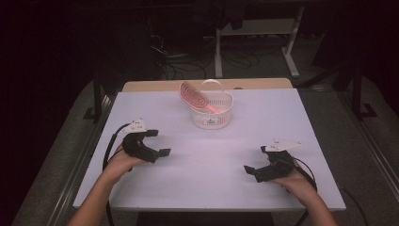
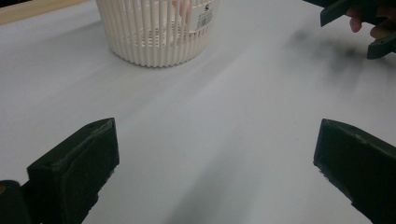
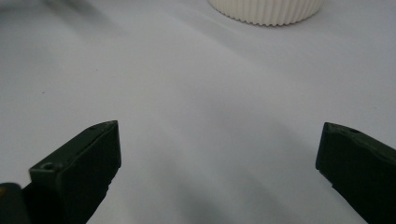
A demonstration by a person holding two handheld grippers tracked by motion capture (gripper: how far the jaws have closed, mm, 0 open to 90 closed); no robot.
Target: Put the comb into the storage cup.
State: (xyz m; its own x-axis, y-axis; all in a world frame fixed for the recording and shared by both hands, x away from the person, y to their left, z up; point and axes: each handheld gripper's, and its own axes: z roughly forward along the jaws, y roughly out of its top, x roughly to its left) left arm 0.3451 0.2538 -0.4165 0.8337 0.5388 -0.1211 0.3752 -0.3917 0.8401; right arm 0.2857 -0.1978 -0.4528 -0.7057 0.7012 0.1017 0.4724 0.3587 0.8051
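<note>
While both claws rest on the counter (image 1: 155, 108) with nothing held, the work looks to be at its start. Left claw (image 1: 158, 142) sits near and left of the white basket (image 1: 212, 112), jaws spread; right claw (image 1: 255, 161) near and right, likewise spread. Next likely calls for reaching forward to the basket, where a pink ribbed disc (image 1: 192, 94) leans.

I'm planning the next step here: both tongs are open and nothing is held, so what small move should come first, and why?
Probably ease the left tongs forward toward the white slatted basket. Both the left and the right tongs rest open on the white table, apart from the basket, and the pink ribbed plate leans inside it untouched. The left looks somewhat nearer.
</note>
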